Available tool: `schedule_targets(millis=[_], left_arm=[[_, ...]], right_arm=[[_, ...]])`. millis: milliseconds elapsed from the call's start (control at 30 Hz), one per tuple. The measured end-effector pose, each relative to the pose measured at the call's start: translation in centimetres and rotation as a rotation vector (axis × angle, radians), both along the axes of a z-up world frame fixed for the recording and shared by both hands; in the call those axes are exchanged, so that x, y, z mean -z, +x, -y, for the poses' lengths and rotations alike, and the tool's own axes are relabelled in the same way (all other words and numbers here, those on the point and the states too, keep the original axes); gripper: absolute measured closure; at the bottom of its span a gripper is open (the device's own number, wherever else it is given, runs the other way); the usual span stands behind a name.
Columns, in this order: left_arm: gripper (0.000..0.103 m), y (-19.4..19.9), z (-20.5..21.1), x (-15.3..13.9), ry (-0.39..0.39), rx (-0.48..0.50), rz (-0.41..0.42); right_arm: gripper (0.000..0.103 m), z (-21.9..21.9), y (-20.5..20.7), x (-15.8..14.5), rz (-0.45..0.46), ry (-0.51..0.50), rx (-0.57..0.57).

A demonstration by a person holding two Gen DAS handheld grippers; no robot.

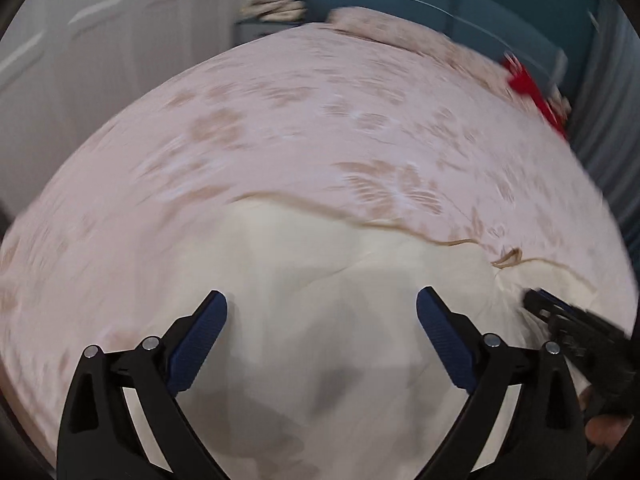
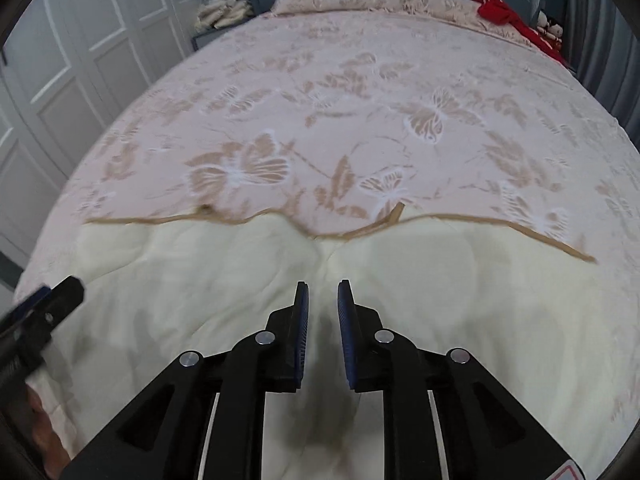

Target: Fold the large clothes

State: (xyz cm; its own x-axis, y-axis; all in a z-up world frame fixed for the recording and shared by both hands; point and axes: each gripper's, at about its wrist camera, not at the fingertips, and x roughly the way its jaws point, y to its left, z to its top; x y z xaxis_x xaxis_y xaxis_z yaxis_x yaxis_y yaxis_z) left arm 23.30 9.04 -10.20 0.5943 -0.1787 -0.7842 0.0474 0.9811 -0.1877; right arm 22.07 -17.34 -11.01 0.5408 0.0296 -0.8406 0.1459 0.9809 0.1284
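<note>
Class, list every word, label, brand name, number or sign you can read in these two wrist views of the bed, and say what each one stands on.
None can be read.
Right gripper: a red-edged sticker corner at the bottom edge of the right wrist view, cut off by the frame, no letters showing.
Cream garment, patterned bedspread, red cloth: no print or labels visible.
Left wrist view: motion-blurred, nothing legible.

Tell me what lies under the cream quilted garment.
The cream quilted garment lies on a pink butterfly-patterned bedspread, which shows beyond its tan-trimmed edge. The stretch of bedspread directly beneath it is covered.
</note>
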Motion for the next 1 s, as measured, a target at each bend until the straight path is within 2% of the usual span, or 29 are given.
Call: schedule_targets(millis=[133, 233, 367, 467, 600, 767, 867, 1000], left_arm=[[0.01, -4.3, -8.5, 0.6, -0.147, -0.149, -0.057], [0.01, -6.9, -11.5, 1.9, -0.222, -0.189, -0.099], [0.01, -8.8, -11.8, 5.2, -0.301, -0.176, -0.201], [0.01, -9.1, -10.6, 6.9, -0.385, -0.169, -0.238], [0.01, -8.5, -8.4, 6.8, -0.369, -0.115, -0.21], [0.018, -8.2, -7.0, 6.6, -0.354, -0.096, -0.204], [0.028, -8.1, -5.8, 5.8, -0.314, -0.076, -0.183], [0.051, -8.1, -4.9, 4.3, -0.271, -0.044, -0.148]], right_arm=[[0.087, -0.9, -5.0, -1.9, -0.001, 0.049, -0.012], [0.087, -1.5, -8.3, -1.2, -0.043, 0.126, -0.017], [0.087, -3.1, -11.2, 0.8, -0.104, 0.171, -0.03], [0.087, -3.8, -11.5, 2.3, -0.121, 0.153, -0.027], [0.087, -4.4, -11.0, 3.5, -0.134, 0.124, -0.022], [0.088, -4.9, -10.4, 4.3, -0.141, 0.082, -0.026], [0.089, -5.2, -10.1, 4.7, -0.142, 0.061, -0.029], [0.09, -5.2, -9.6, 5.1, -0.139, 0.044, -0.027]])
